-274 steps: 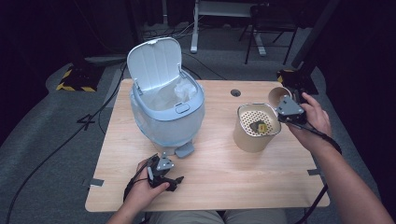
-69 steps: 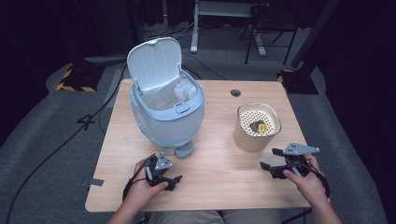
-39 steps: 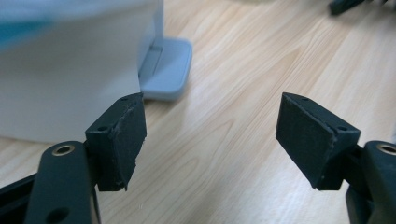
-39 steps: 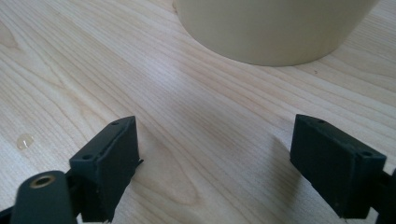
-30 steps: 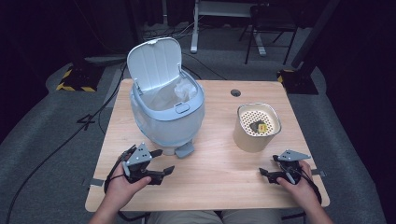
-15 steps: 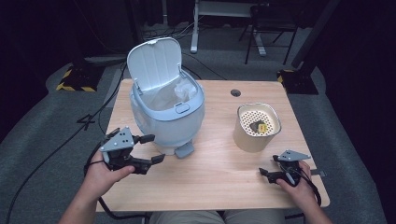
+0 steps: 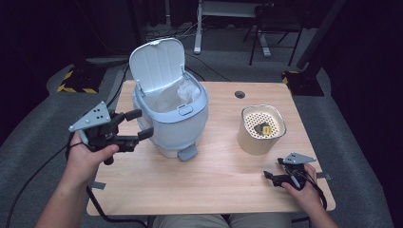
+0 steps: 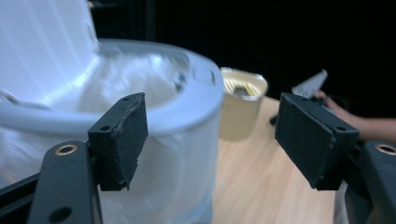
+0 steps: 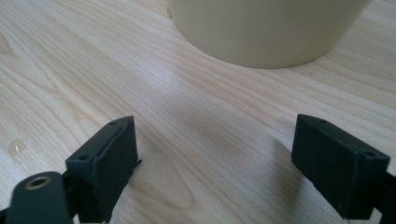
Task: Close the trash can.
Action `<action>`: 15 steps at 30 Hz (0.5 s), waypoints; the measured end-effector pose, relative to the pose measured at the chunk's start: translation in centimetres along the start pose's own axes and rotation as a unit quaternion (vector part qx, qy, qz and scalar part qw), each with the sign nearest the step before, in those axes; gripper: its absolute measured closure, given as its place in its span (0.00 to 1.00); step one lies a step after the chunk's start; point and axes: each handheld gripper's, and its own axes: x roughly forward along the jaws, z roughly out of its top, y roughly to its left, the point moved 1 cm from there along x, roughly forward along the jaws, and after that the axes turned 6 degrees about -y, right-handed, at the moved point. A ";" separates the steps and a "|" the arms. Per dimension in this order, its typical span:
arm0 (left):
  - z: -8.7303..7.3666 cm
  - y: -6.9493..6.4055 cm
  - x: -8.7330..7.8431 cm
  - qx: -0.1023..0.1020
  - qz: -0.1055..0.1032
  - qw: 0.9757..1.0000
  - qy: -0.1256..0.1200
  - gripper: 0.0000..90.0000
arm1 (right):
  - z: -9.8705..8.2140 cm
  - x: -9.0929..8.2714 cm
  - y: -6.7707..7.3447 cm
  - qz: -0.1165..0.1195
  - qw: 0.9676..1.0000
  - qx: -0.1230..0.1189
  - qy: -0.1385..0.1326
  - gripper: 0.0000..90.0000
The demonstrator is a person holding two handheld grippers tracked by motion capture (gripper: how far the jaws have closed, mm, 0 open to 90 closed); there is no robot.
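Note:
A pale blue pedal bin [image 7: 173, 118] stands on the left half of the wooden table [image 7: 214, 180]. Its lid [image 7: 157, 64] is up and a white liner shows inside. My left gripper [image 7: 142, 124] is held in the air at the bin's left side, open and empty. In the left gripper view its jaws [image 8: 210, 135] point at the bin's wall [image 8: 177, 154] without touching it. A cream tub [image 7: 261, 130] with a perforated insert holds yellow and dark scraps. My right gripper [image 7: 275, 168] rests on the table in front of the tub [image 9: 266, 28], open [image 9: 215, 163] and empty.
The bin's foot pedal [image 7: 187, 153] sticks out toward me. A cable hole [image 7: 240, 94] sits near the table's far edge. Bare wood lies between the bin and the tub. A dark floor with chair and desk legs lies beyond the table.
My left gripper has lifted off the front left of the table and moved up to the bin's left side. The right gripper earlier came back from the tub and now lies still.

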 end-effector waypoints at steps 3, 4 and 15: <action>1.2 0.8 -0.1 0.011 0.005 1.000 -0.016 0.29 | 0.0 0.0 0.0 0.000 1.000 0.000 0.000 0.16; 1.6 1.1 -0.1 0.014 0.005 1.000 -0.017 0.30 | 0.0 0.0 0.0 0.000 1.000 0.000 0.000 0.16; 4.8 3.1 0.4 0.034 0.041 0.999 -0.009 0.32 | 0.0 0.0 0.0 0.002 1.000 0.001 0.000 0.16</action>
